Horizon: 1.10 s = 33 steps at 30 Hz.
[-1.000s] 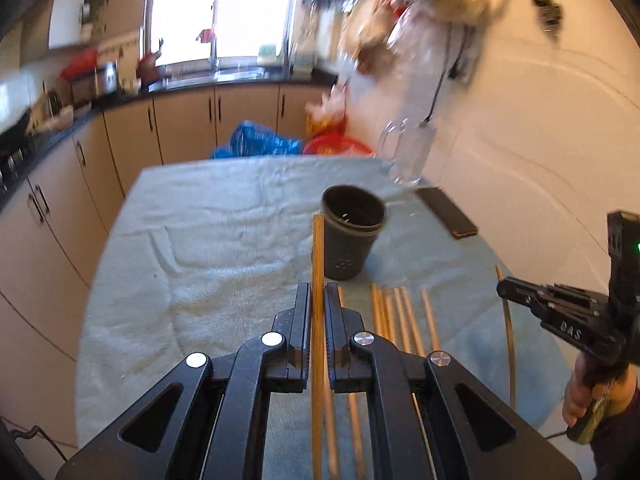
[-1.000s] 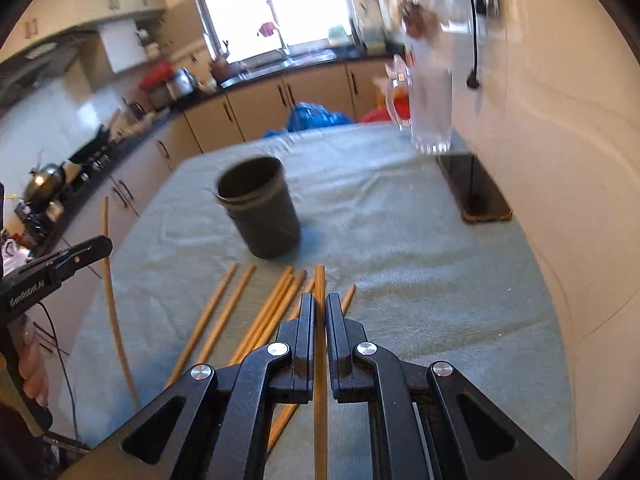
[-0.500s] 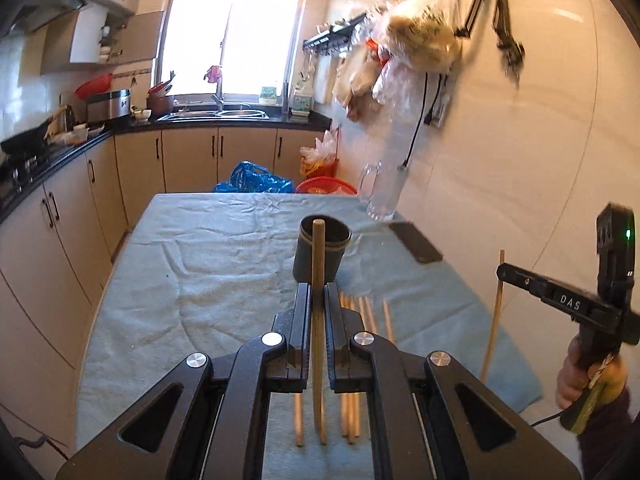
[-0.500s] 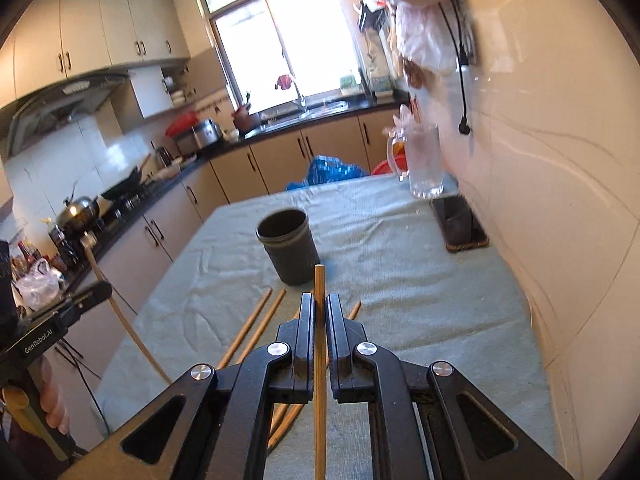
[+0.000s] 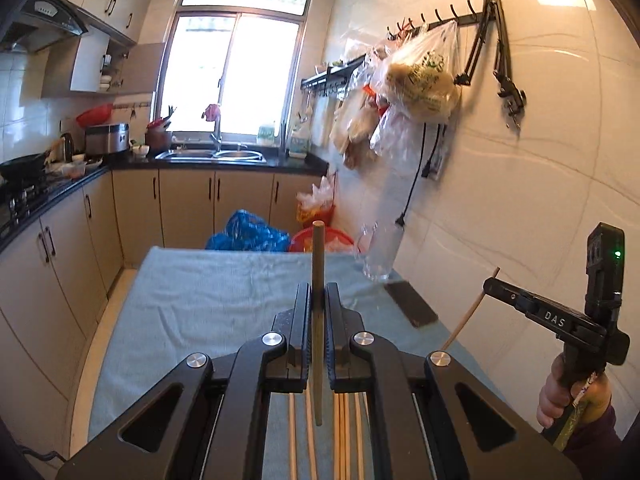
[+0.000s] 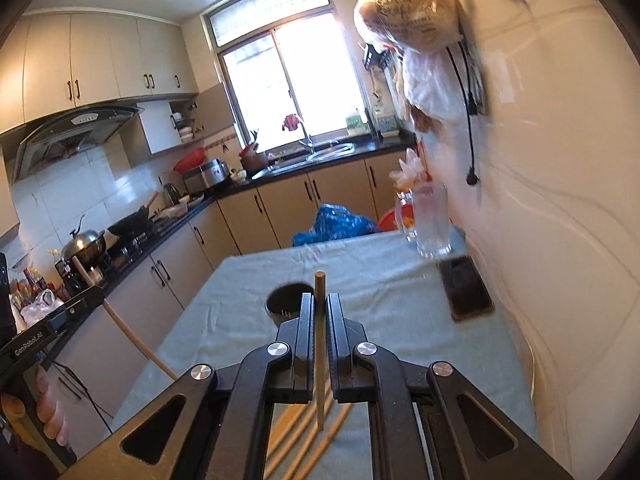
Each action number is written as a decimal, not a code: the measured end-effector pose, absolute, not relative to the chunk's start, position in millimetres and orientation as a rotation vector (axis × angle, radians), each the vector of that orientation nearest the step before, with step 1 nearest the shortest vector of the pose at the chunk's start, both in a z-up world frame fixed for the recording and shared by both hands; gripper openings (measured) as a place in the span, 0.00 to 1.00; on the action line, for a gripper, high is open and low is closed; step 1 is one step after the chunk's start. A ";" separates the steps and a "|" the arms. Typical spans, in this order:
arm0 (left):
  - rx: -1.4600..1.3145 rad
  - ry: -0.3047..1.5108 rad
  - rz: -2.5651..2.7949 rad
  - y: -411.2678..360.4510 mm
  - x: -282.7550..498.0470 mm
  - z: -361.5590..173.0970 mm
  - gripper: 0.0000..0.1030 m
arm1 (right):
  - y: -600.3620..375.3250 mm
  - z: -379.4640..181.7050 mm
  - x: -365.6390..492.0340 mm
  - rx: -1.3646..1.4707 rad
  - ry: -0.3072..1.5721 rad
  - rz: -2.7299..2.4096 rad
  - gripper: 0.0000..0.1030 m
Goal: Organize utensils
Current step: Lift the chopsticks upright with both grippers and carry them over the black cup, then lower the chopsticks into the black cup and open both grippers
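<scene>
Chopsticks (image 6: 319, 344) w/ holder (image 6: 285, 307) beside phone (image 6: 464, 290)

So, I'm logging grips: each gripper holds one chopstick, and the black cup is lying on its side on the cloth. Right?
Not quite. The cup stands upright, mouth up, as the right wrist view shows. The rest holds: the left gripper and the right gripper each clamp one chopstick, and the cup sits on the cloth.

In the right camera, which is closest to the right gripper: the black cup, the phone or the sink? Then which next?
1. Black cup, just ahead of the right gripper, slightly left.
2. Phone, farther right, near the wall.
3. Sink, far back under the window.
</scene>
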<state>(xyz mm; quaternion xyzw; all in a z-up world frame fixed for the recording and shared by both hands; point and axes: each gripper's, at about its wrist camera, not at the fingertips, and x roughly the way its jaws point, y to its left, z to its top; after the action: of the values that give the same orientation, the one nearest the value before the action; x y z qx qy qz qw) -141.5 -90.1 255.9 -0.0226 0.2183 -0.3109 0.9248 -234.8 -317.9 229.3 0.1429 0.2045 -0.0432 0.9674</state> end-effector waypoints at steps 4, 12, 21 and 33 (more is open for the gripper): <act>-0.057 0.437 -0.626 -106.6 -111.0 270.6 0.06 | -317.3 251.7 -210.3 0.266 0.373 -0.083 0.06; -0.099 0.403 -0.604 -145.7 -54.6 287.0 0.06 | -315.9 291.8 -152.6 0.271 0.296 -0.064 0.06; -0.062 0.512 -0.582 -184.9 2.8 246.7 0.06 | -314.7 261.4 -91.0 0.237 0.360 -0.116 0.06; -0.024 0.601 -0.570 -186.9 17.2 206.3 0.15 | -351.3 194.2 -48.8 0.370 0.532 -0.127 0.07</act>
<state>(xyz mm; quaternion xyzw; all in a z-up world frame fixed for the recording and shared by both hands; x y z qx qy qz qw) 17.2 -186.9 206.3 -0.0116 0.2920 -0.2767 0.9154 -48.8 -351.3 194.2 0.1819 0.2613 -0.0623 0.9459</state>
